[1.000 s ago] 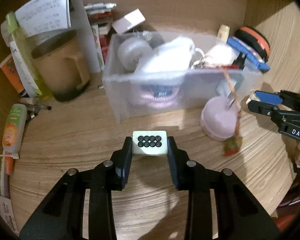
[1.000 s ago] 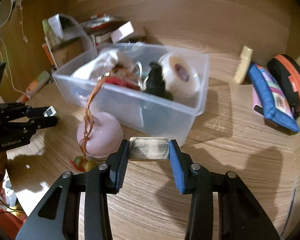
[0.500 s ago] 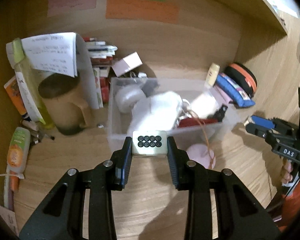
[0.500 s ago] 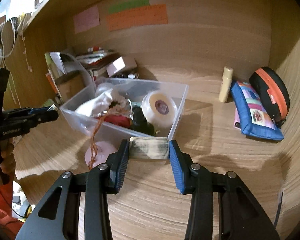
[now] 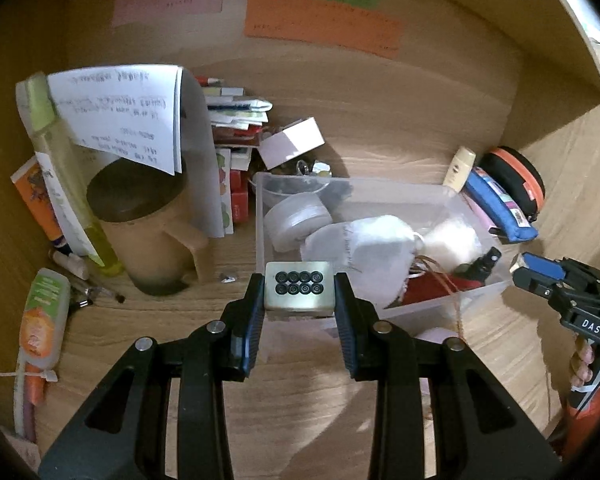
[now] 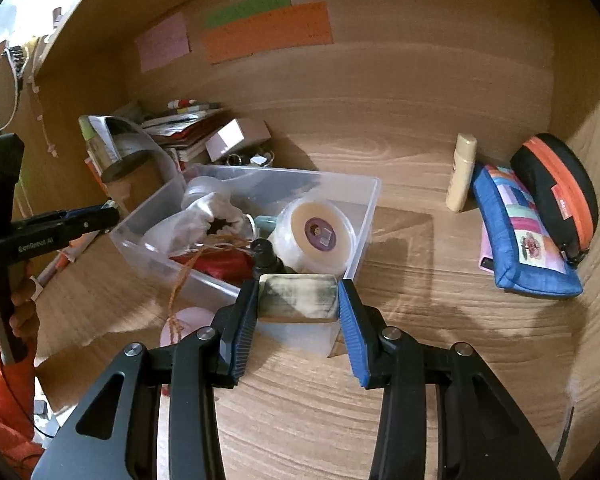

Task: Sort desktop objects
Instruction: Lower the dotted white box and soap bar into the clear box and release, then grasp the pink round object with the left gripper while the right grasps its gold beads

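My left gripper (image 5: 299, 294) is shut on a pale block with black dots (image 5: 299, 290), held above the near left side of a clear plastic bin (image 5: 482, 294). My right gripper (image 6: 298, 298) is shut on a pale streaked block (image 6: 298, 297), held above the bin's near right corner (image 6: 370, 200). The bin holds a tape roll (image 6: 315, 234), a white cloth pouch (image 5: 364, 256), a red item and a black spray bottle (image 6: 265, 254). A pink round case (image 6: 184, 322) with an orange cord lies in front of the bin.
A brown mug (image 5: 148, 224), a green bottle, papers and stacked books stand at the back left. An orange tube (image 5: 42, 320) lies at the left. A cream tube (image 6: 462, 174), a blue pouch (image 6: 518, 236) and a black-orange case (image 6: 556, 192) sit at the right.
Both grippers have lifted and drawn back from the bin with their blocks still held. The view now takes in the back wall and its coloured notes.
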Demonstrator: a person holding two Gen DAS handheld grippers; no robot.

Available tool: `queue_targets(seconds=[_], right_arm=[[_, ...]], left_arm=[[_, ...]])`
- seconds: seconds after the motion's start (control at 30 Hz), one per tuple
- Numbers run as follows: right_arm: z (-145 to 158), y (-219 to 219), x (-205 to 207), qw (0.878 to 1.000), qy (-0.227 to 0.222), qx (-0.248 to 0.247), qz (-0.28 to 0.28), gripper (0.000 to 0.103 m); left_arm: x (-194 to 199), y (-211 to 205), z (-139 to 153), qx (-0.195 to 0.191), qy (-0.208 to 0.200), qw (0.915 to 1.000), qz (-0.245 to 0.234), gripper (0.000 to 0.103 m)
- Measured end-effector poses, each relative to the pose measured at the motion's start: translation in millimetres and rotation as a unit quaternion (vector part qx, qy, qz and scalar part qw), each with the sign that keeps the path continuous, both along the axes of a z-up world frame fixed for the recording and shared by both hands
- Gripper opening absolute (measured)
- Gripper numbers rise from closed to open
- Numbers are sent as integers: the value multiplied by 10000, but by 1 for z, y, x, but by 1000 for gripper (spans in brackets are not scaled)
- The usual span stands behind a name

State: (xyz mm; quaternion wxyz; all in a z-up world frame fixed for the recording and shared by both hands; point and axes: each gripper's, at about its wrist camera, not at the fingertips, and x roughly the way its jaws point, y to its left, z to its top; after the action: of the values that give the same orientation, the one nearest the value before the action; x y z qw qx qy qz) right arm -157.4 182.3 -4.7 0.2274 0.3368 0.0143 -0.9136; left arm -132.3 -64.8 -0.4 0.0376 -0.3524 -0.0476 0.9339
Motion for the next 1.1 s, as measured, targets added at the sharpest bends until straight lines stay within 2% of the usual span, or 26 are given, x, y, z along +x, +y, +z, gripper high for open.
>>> queue_targets(seconds=[0.2,0.5,0.57,0.63,0.73,0.87,1.1], right_arm=[[-4,-7,-11,9999,-63,139,55,37],[-6,-12,-12,9995,83,309,57,37],[-5,-13,-12,9993,91,361,47,41],[-6,-14,-11,9992,77,400,54,53],[-6,-18,-8,9984,119,543,53,55],[-4,-20,-2,9983,126,563,108,59],[4,-17,17,9987,114,430,232,61]], left_arm=[[-14,2,-9,-6,-117,9999,-78,33],[-23,5,-16,62,-236,9995,-218,33],[-23,5,-16,102,-265,9993,-248,33],[-21,6,-16,111,-248,9992,-280,34],[-14,8,-13,89,-182,9993,-313,38],[-4,14,-7,-35,-34,9994,-328,55],[18,20,-2,-230,108,9991,-348,73]])
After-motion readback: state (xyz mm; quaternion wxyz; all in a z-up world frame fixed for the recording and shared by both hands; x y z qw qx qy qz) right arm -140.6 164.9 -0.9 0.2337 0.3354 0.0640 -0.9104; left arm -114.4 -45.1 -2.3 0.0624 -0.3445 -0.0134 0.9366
